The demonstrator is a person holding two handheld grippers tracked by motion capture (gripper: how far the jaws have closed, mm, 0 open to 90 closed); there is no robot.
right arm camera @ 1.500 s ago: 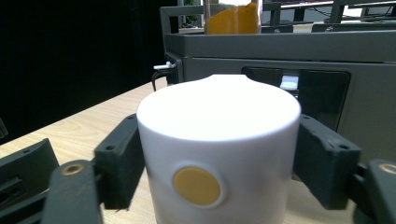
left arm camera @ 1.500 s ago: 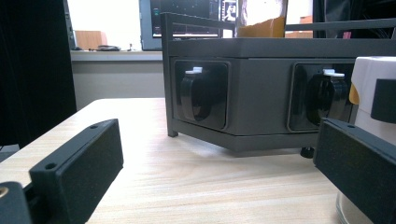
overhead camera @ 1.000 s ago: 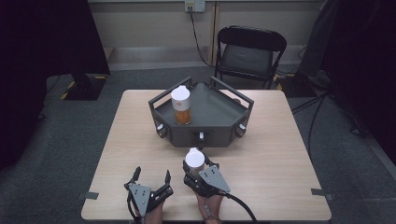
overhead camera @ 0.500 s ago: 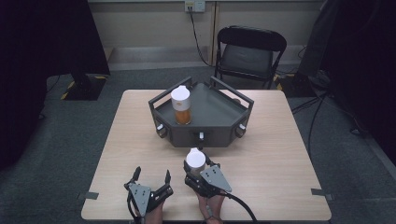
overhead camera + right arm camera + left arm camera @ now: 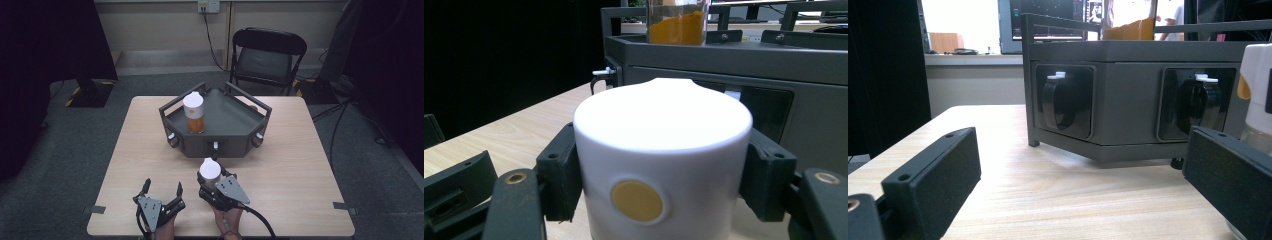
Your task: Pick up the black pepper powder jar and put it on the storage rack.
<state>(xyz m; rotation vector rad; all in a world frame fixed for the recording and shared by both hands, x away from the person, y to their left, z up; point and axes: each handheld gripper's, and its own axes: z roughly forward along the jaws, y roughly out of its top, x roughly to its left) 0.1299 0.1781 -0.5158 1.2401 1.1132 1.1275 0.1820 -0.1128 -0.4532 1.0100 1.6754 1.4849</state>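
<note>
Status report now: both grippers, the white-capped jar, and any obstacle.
Right gripper shut on white-capped jar. Left gripper open, empty. Grey tray directly ahead, second jar on it.

The counter (image 5: 150,150) is pale wood with a fine straight grain. On it the tray (image 5: 225,120) is dark grey all over, with black knobs (image 5: 1060,102) tipped white. The jar (image 5: 194,114) on the tray has a white cap and orange-yellow powder inside. The jar (image 5: 663,160) nearer the counter's front edge has a white cap bearing a mustard-yellow dot. Both grippers (image 5: 161,189) (image 5: 212,181) are black, topped by grey plates.
</note>
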